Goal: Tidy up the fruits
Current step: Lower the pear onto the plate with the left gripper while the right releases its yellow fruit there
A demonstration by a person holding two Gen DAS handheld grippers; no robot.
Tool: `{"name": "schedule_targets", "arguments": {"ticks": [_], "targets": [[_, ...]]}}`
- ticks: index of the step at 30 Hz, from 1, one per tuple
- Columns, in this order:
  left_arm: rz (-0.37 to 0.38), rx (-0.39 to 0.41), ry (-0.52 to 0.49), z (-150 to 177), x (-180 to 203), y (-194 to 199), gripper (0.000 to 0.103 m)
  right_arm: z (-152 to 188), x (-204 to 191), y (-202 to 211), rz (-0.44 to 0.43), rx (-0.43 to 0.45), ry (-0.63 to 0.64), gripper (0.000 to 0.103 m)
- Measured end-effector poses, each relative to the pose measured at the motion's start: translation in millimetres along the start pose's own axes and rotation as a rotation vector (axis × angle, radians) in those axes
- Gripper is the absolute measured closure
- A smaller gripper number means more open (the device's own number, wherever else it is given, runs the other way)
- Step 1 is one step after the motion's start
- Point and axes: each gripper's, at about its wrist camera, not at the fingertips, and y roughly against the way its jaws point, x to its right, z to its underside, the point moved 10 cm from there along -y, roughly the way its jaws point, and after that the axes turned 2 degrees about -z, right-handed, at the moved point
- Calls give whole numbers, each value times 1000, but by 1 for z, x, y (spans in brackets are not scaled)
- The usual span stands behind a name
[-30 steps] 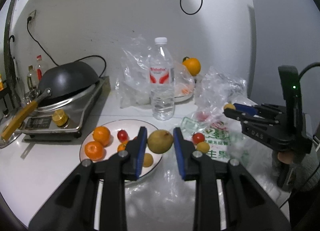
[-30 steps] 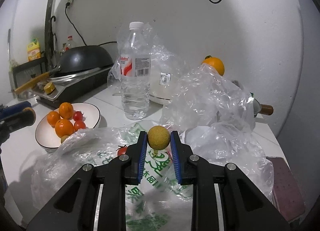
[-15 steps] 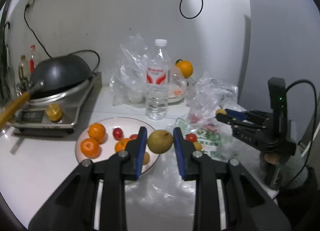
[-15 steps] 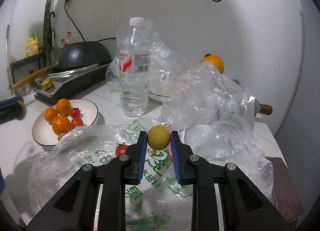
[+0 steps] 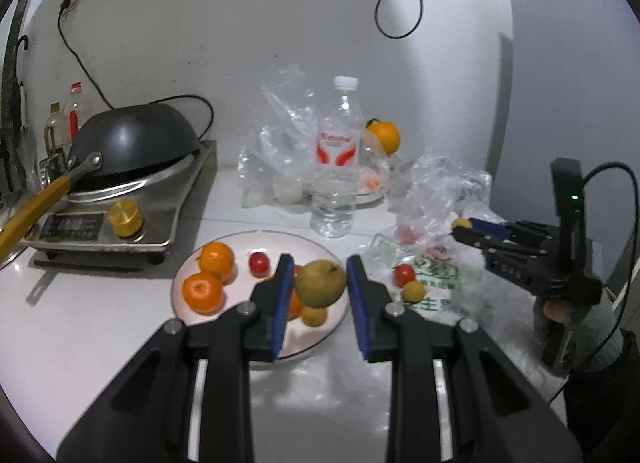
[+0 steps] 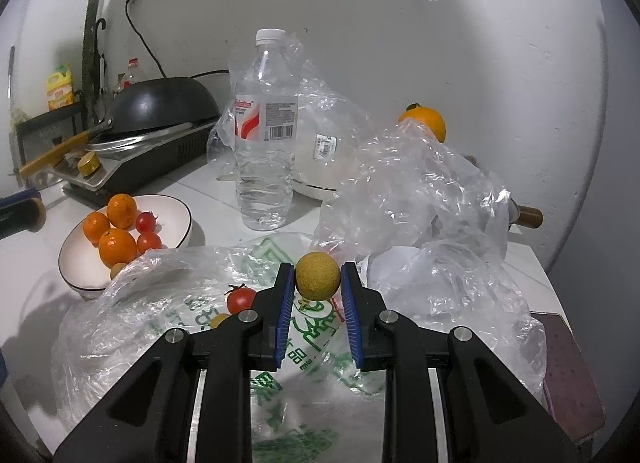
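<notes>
My left gripper (image 5: pixel 319 281) is shut on a green-brown pear (image 5: pixel 320 283) and holds it above the right part of a white plate (image 5: pixel 316 341). The plate holds oranges (image 5: pixel 203 291), cherry tomatoes (image 5: pixel 259 261) and a small yellow fruit (image 5: pixel 314 315). My right gripper (image 6: pixel 317 279) is shut on a small round yellow fruit (image 6: pixel 317 275) above a printed plastic bag (image 6: pixel 192 303). A cherry tomato (image 6: pixel 241 299) and another small yellow fruit (image 6: pixel 219 319) lie on that bag. The right gripper also shows in the left wrist view (image 5: pixel 464 226).
A water bottle (image 6: pixel 263 131) stands behind the bag. Crumpled clear bags (image 6: pixel 420 199) lie right of it, with an orange (image 6: pixel 422 121) behind. A stove with a black wok (image 5: pixel 132 143) stands at the left. The counter's right edge (image 6: pixel 540 267) is close.
My left gripper has lifted and drawn back with the pear, so the plate sits lower and farther. My right gripper has shifted slightly, still holding the yellow fruit.
</notes>
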Motion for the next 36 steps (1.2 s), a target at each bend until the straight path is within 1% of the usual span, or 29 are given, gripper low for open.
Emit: {"name": "schedule_targets", "arguments": {"ticks": [6, 14, 19, 22, 24, 27, 32, 36], "targets": [[-41, -18, -3, 5, -19, -11, 75, 0, -6, -4, -3, -14, 14, 77], [-75, -114, 30, 24, -35, -35, 75, -2, -13, -7, -15, -18, 8, 77], [-88, -118, 24, 26, -40, -38, 75, -1, -13, -12, -27, -39, 3, 77], [-101, -131, 19, 28, -44, -42, 75, 1, -22, -13, -26, -54, 29, 77], [-105, -149, 21, 31, -48, -48, 75, 0, -36, -10, -52, -63, 45, 77], [-108, -161, 22, 31, -54, -52, 75, -8, -68, -3, -116, -54, 84, 77], [-102, -191, 24, 34, -57, -61, 75, -18, -134, 0, -271, -48, 135, 77], [-99, -200, 30, 35, -60, -61, 75, -19, -164, -6, -330, -71, 147, 77]]}}
